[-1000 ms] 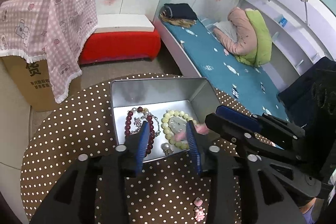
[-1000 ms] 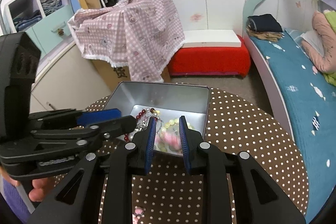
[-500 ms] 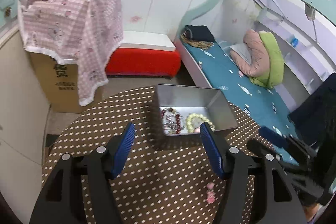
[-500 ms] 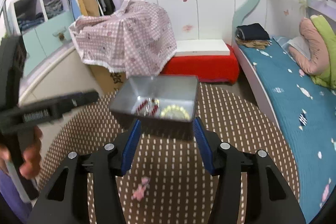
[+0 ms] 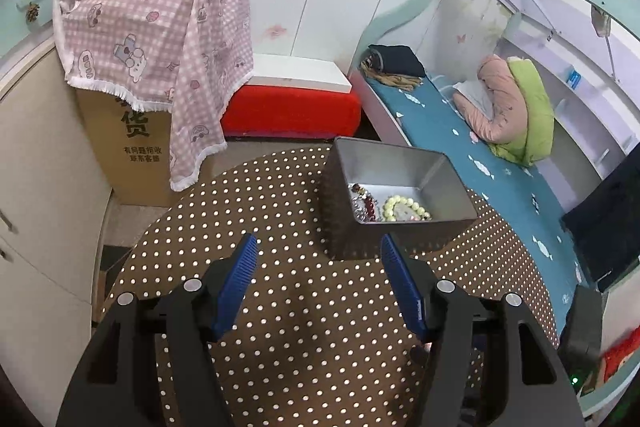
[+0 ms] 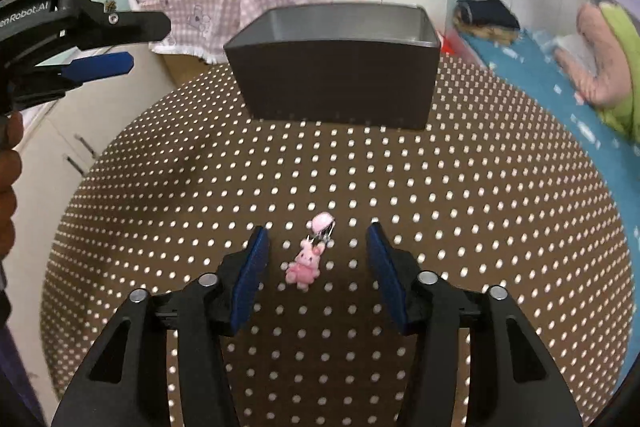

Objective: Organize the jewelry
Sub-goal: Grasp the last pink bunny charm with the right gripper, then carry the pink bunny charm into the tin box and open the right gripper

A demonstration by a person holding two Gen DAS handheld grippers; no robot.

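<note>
Pink bunny charm (image 6: 305, 262) lies on the polka-dot tablecloth (image 6: 480, 227), between the right gripper's (image 6: 316, 267) wide-spread fingers, untouched. Beyond it stands the metal tin (image 6: 336, 83). Left gripper (image 5: 318, 279) also gapes wide, empty.

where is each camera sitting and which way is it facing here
Left wrist: on the left gripper, above the polka-dot table, looking down into the metal tin toward the bed; both blue-padded fingers show, spread.
Right wrist: on the right gripper, low, facing the tin's outer wall; fingers open around the pink bunny charm; the left gripper shows.
Shared: tin, table.
</note>
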